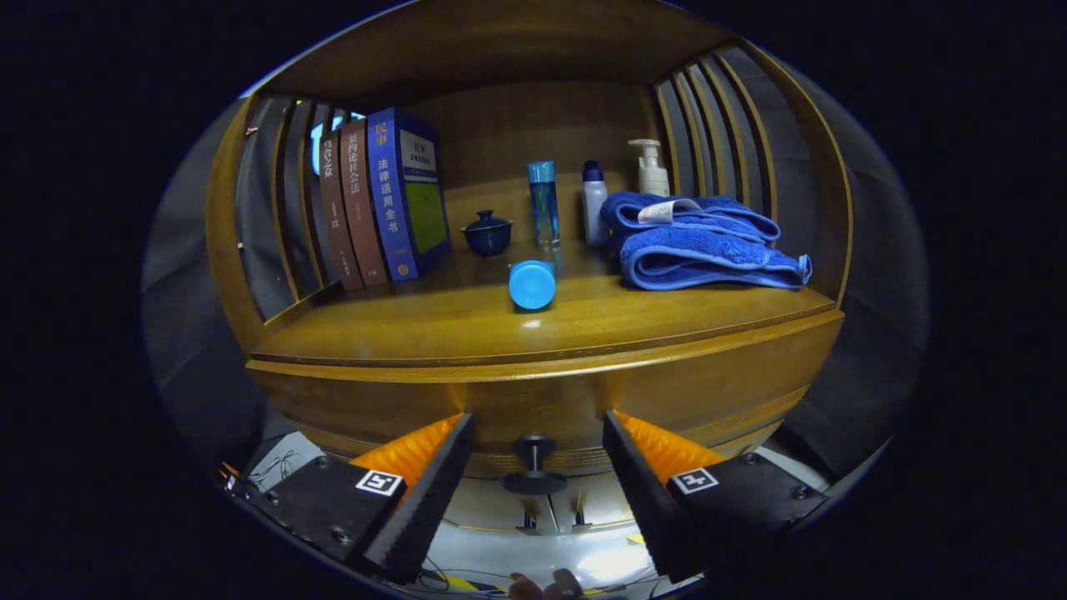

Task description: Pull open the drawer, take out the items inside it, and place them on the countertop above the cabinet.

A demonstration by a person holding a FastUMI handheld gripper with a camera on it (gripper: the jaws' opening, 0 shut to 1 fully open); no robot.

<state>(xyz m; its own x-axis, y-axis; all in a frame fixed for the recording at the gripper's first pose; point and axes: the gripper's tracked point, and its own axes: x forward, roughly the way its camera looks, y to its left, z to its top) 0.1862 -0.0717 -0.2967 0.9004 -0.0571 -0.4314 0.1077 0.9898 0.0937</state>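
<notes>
The wooden countertop carries books at ten o'clock, a lidded cup, three bottles at twelve, folded towels at two — a blue cylinder lying centrally.

The gripper has its fingers spread apart either side of the drawer knob, not touching it.

The tongs stand spread wide, their fingers on either side of the drawer knob without touching it. The drawer is closed. On the table above lies a blue cap-ended bottle on its side, with books upright beyond it, a small lidded cup, a tall blue bottle, a white bottle, a pump bottle and folded blue towels.
</notes>
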